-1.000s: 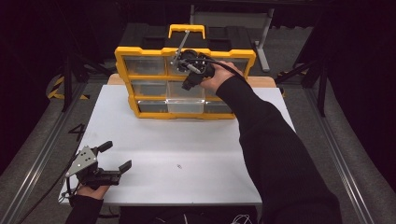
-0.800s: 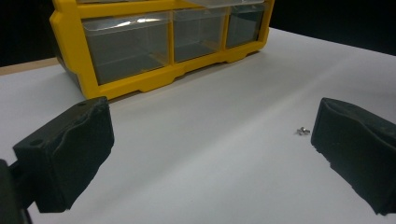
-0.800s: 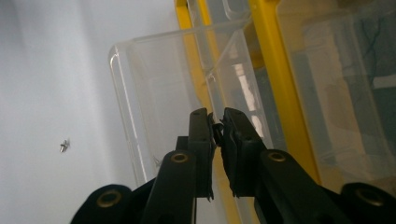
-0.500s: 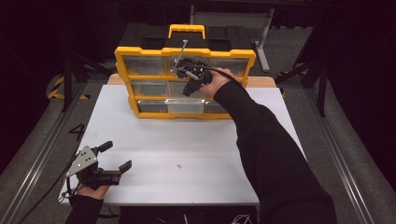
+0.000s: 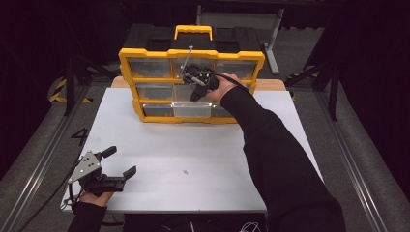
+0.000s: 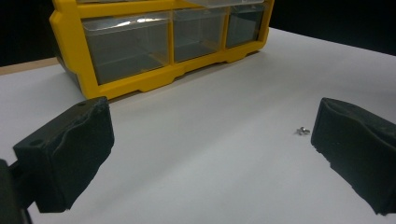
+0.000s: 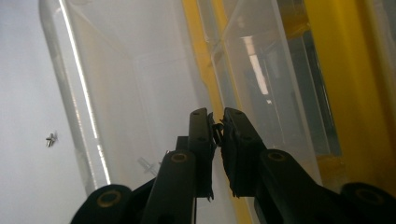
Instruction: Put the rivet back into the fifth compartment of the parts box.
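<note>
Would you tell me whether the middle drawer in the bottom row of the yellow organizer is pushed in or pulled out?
Pulled out: the clear drawer juts forward from the yellow organizer beyond its neighbours.

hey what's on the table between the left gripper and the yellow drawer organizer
Mostly bare white table. In the left gripper view, the one item is a tiny metal screw, beside the left gripper near one jaw, well short of the organizer.

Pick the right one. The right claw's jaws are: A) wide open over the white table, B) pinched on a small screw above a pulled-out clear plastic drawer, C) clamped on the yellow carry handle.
B: in the right gripper view the right claw pinches a small screw above the pulled-out clear plastic drawer of the yellow organiser.
</note>
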A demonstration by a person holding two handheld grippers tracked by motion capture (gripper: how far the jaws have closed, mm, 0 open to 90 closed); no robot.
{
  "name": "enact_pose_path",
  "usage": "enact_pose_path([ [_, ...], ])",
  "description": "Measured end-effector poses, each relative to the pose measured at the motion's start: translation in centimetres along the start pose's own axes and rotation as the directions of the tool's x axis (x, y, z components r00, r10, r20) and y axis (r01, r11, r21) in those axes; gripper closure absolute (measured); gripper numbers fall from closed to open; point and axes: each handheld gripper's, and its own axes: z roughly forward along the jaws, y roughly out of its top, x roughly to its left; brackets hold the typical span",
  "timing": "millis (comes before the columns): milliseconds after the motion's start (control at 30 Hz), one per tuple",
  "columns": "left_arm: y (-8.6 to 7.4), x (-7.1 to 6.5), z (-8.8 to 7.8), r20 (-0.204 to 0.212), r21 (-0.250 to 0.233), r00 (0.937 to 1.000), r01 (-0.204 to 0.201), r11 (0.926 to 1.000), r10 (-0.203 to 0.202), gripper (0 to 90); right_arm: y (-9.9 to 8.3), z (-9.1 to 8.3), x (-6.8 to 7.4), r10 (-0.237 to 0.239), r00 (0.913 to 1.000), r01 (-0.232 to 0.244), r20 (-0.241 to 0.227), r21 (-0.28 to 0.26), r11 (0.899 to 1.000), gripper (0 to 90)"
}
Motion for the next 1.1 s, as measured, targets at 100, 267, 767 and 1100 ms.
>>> enact_pose_path([
  [100, 0.0, 0.0, 0.0, -0.001, -0.001, 1.0, 0.0, 1.0, 0.0, 0.2, 0.0, 0.3, -0.1, 0.009, 0.9999, -0.009, -0.005, 0.007, 1.0, 81.7],
  [267, 0.0, 0.0, 0.0, 0.0, -0.001, 1.0, 0.0, 1.0, 0.0, 0.2, 0.0, 0.6, -0.2, 0.004, 1.0, -0.004, -0.007, 0.012, 1.0, 81.6],
  [767, 0.0, 0.0, 0.0, 0.002, 0.002, 1.0, 0.002, 1.0, -0.002, 0.2, -0.1, -0.5, 0.2, -0.01, 0.9996, 0.011, 0.028, -0.018, 1.0, 72.5],
  [1100, 0.0, 0.0, 0.1, 0.001, -0.002, 1.0, -0.002, 1.0, 0.002, 0.2, -0.8, -3.9, 1.5, -0.01, 0.9968, 0.017, 0.079, -0.094, 0.995, 55.9],
])
